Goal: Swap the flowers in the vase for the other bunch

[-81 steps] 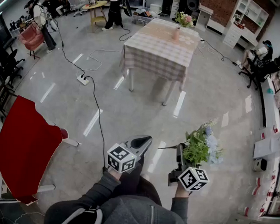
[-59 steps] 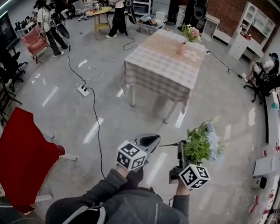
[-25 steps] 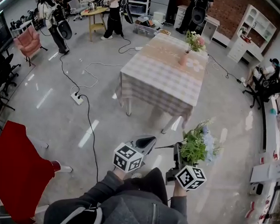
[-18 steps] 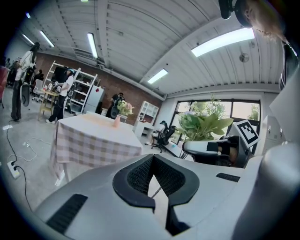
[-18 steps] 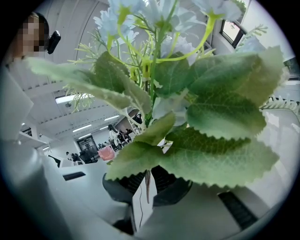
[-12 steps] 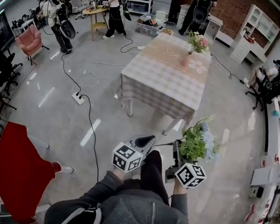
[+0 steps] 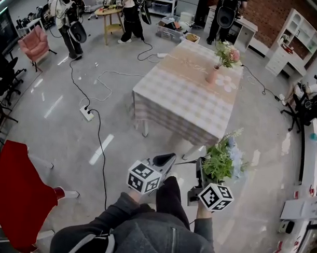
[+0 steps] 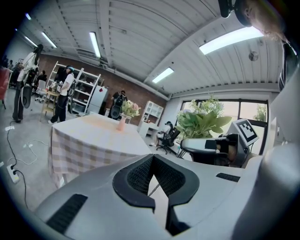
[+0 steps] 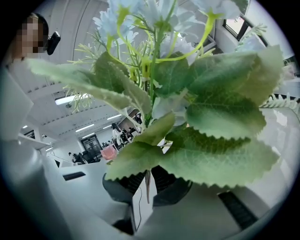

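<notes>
The right gripper (image 7: 202,170) holds the new bunch (image 7: 226,159), the one with pale blue flowers and big green leaves. Its fingers (image 9: 171,185) are closed on the thin stem (image 9: 146,187), low down. That way the flowers stand up and the leaves do not get squashed. The bunch is up in the air in front of the person, well apart from the vase (image 7: 212,76).

The left gripper (image 7: 165,160) holds nothing. Its fingers (image 8: 133,176) are pressed together with no thing between them. It is likely free for a reason: the old flowers (image 7: 227,52) have to come out of the vase first, and a gripper is needed for that.

The pink vase stands on the surface (image 7: 175,100), which has a checked cloth over it. The vase is near the far side, and the old pink and white flowers are in it. The person is on the floor (image 7: 70,120), short of the near edge of the surface, so neither gripper can reach the vase from here. Both grippers point ahead toward the surface, side by side.

The swap looks not yet begun. The next step is likely to get close to the surface, open the left fingers, and pull the old flowers up and out. The stem of the new bunch is thin, so it needs a tight grip or the bunch could tip or slip
</notes>
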`<move>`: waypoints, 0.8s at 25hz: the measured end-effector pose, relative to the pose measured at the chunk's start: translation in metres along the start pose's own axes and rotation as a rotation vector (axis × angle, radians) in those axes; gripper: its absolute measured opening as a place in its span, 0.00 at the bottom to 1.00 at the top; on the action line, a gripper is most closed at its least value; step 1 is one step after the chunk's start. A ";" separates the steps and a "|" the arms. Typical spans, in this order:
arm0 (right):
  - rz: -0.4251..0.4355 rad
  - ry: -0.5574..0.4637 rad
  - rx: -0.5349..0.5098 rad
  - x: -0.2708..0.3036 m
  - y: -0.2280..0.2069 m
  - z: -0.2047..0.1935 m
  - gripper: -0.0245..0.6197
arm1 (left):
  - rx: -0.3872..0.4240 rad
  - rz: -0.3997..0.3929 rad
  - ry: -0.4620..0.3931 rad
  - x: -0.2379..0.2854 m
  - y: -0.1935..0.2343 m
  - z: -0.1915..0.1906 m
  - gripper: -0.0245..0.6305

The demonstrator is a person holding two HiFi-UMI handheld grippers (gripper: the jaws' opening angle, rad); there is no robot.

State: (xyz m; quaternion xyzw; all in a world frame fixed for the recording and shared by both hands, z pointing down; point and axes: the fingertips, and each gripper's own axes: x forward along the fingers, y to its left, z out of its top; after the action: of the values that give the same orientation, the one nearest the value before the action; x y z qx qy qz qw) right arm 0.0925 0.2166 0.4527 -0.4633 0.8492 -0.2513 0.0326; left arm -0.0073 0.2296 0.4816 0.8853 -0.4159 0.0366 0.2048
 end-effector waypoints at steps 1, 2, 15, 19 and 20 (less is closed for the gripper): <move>0.002 0.002 -0.002 0.008 -0.007 0.006 0.08 | -0.003 0.005 0.000 0.009 0.004 0.004 0.05; 0.005 0.004 -0.004 0.017 -0.014 0.013 0.08 | -0.006 0.010 -0.001 0.018 0.009 0.008 0.05; 0.057 0.026 -0.023 0.115 -0.070 0.067 0.08 | -0.008 0.039 0.007 0.103 0.058 0.053 0.05; 0.062 0.037 -0.019 0.137 -0.087 0.074 0.08 | -0.016 0.054 0.011 0.125 0.076 0.059 0.05; 0.062 0.039 -0.019 0.141 -0.091 0.075 0.08 | -0.017 0.056 0.010 0.130 0.079 0.061 0.05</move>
State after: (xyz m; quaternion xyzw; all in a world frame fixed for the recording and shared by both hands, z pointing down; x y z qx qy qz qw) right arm 0.1042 0.0329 0.4539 -0.4321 0.8659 -0.2512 0.0193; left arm 0.0114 0.0667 0.4824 0.8714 -0.4397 0.0430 0.2133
